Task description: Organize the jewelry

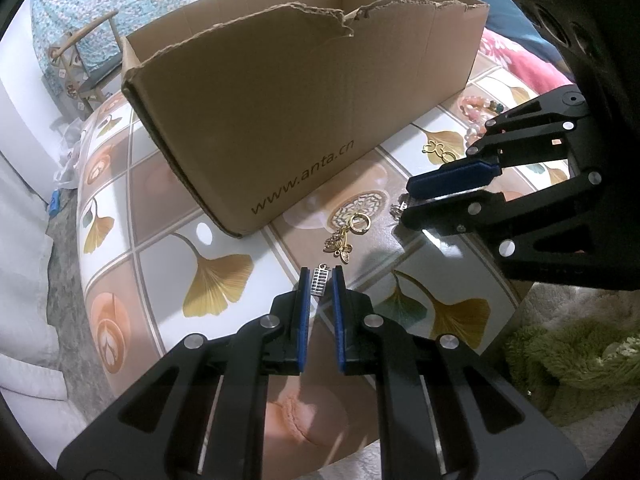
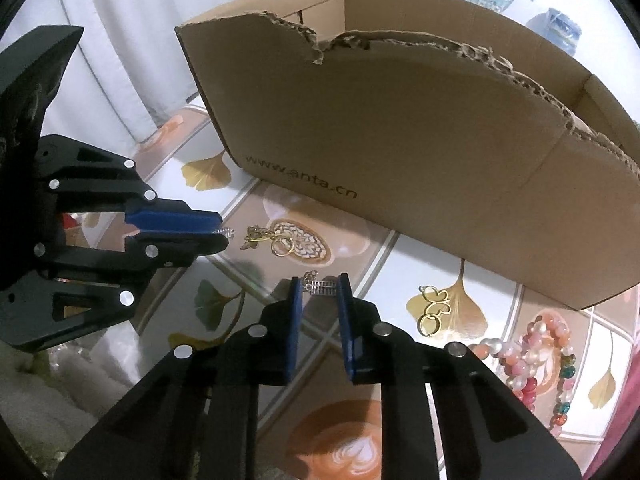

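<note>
My left gripper [image 1: 321, 275] is shut on a small silver abacus-shaped charm [image 1: 321, 283], held just above the tablecloth; the right wrist view shows that charm [image 2: 226, 232] sticking out of its tips [image 2: 221, 233]. My right gripper [image 2: 319, 280] has a second silver charm [image 2: 322, 287] spanning the gap between its blue pads, which press on both ends. A gold butterfly charm on a ring [image 1: 343, 238] [image 2: 267, 239] lies on the cloth between the two grippers. The open cardboard box [image 1: 280, 120] [image 2: 420, 152] with a torn rim stands just behind.
A gold cut-out pendant [image 2: 433, 312] [image 1: 440, 151] and pink bead bracelets [image 2: 536, 356] [image 1: 476, 108] lie right of the grippers near the box. The table wears a ginkgo-leaf cloth [image 1: 216, 284]. Green fluffy fabric [image 1: 580, 356] lies off the table's near right edge.
</note>
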Action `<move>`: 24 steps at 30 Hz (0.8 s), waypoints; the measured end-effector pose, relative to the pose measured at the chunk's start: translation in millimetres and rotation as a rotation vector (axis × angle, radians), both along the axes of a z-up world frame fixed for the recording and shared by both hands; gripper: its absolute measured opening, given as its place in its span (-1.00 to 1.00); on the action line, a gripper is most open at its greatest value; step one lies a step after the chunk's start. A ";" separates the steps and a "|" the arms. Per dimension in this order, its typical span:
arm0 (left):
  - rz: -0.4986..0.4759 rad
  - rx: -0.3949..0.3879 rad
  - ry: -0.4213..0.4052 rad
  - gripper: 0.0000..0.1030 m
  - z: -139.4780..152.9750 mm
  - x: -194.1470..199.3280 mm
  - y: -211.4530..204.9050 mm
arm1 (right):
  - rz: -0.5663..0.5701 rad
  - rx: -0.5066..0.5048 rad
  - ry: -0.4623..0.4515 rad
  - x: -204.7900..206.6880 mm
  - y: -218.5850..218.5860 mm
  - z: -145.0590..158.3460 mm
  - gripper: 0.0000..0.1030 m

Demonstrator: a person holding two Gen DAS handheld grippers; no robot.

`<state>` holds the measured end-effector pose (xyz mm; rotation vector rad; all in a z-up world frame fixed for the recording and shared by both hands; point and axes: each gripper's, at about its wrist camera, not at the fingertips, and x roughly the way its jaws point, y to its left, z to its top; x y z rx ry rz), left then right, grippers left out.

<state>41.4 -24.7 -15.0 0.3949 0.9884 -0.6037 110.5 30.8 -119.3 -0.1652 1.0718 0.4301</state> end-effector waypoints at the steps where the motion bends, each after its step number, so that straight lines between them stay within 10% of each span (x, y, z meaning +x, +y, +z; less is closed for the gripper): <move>1: -0.001 0.001 -0.001 -0.81 0.1 0.0 0.0 | -0.002 0.007 0.005 -1.0 -1.4 0.5 -0.98; 24: 0.005 0.013 -0.017 -0.81 -0.7 -3.5 -5.9 | 0.019 0.058 0.002 8.8 -13.2 12.8 -0.57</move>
